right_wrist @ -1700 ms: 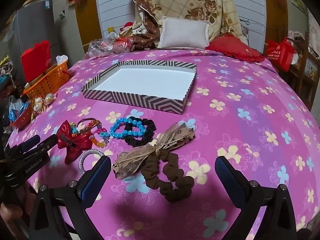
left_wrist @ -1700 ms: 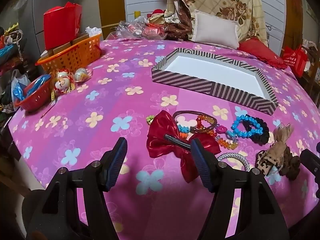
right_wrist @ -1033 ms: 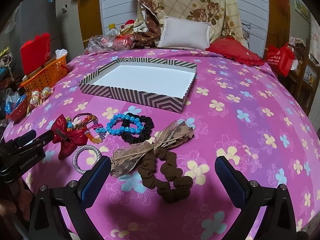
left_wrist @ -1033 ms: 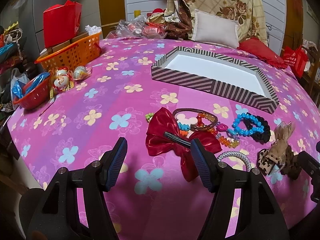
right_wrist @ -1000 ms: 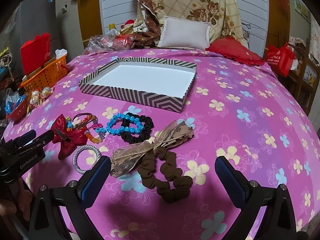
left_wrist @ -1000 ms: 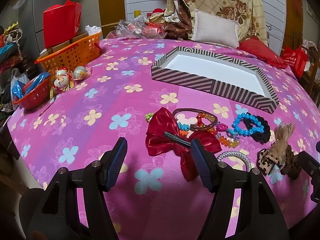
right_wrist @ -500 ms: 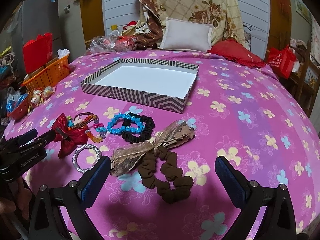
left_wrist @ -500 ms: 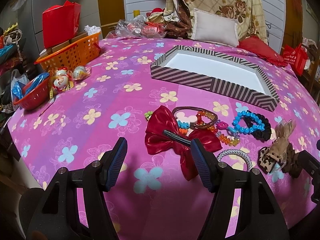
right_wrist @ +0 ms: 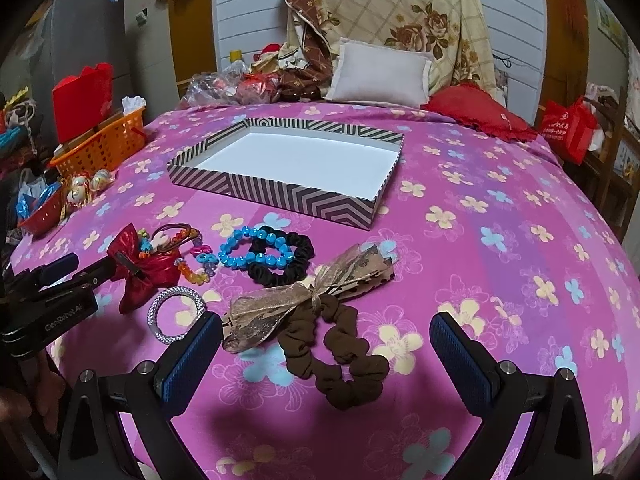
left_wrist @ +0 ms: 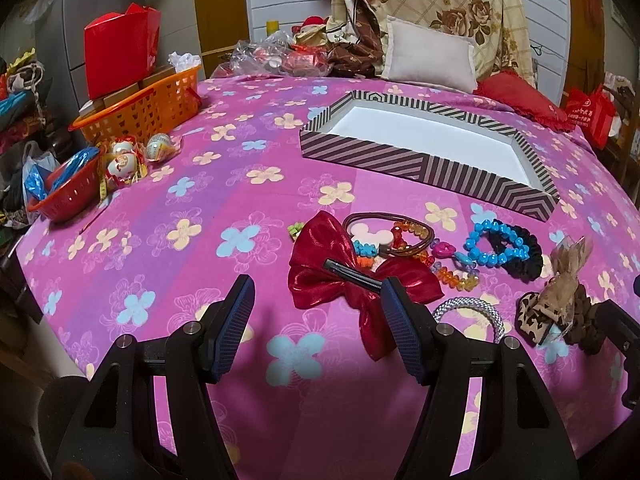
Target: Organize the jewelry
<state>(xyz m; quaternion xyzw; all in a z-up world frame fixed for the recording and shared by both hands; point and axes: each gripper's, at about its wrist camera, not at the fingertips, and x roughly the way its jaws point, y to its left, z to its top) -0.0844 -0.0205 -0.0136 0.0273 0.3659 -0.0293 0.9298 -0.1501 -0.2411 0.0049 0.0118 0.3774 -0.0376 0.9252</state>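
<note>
Both the left gripper (left_wrist: 318, 320) and right gripper (right_wrist: 326, 354) hang wide open, empty, above the pink flowered bedspread (right_wrist: 500, 240); nearest lie a brown scrunchie (right_wrist: 336, 354) with gauzy bow, a silver bangle (right_wrist: 176, 314), a shiny red bow (left_wrist: 340, 272); beyond, blue beads (right_wrist: 254, 252) on a black scrunchie (right_wrist: 292, 260); farther, a striped, white-floored tray (right_wrist: 280, 192).

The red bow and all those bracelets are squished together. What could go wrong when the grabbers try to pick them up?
The red bow lies touching the beaded bracelets, so lifting it might drag beads along. The blue bead bracelet overlaps the black scrunchie; one pinch could catch both. The silver bangle lies flat on the soft cloth, so the right gripper may pinch fabric instead.
</note>
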